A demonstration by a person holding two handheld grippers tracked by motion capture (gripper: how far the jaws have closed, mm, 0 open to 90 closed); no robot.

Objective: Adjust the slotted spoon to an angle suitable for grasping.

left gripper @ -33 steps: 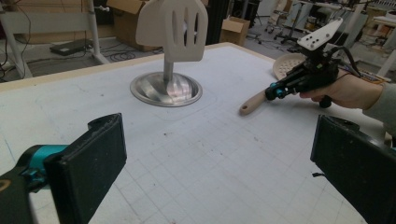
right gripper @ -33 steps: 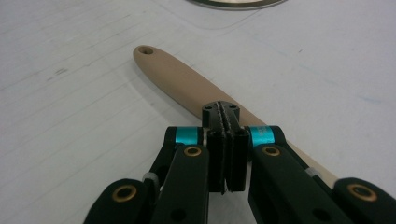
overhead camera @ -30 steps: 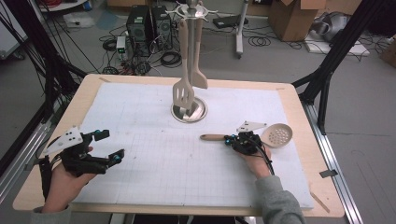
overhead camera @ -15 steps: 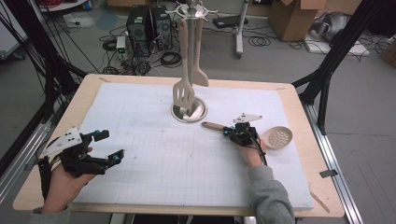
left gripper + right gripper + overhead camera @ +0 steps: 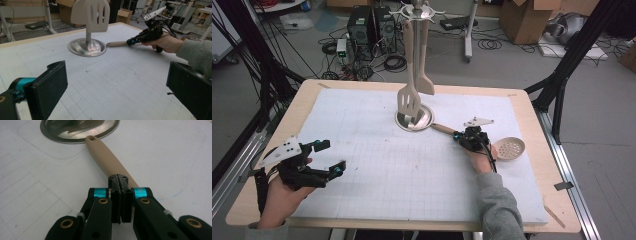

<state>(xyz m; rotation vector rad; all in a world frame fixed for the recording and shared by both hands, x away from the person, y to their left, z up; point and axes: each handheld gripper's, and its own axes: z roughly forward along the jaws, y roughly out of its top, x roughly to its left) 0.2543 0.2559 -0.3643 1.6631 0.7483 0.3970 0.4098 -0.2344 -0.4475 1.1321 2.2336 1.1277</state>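
A skimmer with a round perforated head (image 5: 509,148) and a tan wooden handle (image 5: 443,128) lies on the white mat at the right. My right gripper (image 5: 458,135) is shut on that handle (image 5: 105,157), whose tip with its hole points at the steel base (image 5: 75,130) of the utensil stand. From the stand hangs a slotted spatula (image 5: 409,102) beside a second spatula. At the mat's near left, my left gripper (image 5: 329,156) stands open with nothing between its jaws. The left gripper view looks past those open jaws (image 5: 120,92) to the stand base (image 5: 86,47) and the right gripper (image 5: 130,41).
The white gridded mat (image 5: 377,170) covers most of the wooden table (image 5: 287,117). The stand's round base (image 5: 414,119) sits at the mat's far centre. Black frame legs, cables and boxes stand on the floor beyond the table.
My right gripper has moved up and left with the handle, swinging its tip towards the stand base while the skimmer's head stays near the right edge. The left gripper has kept still.
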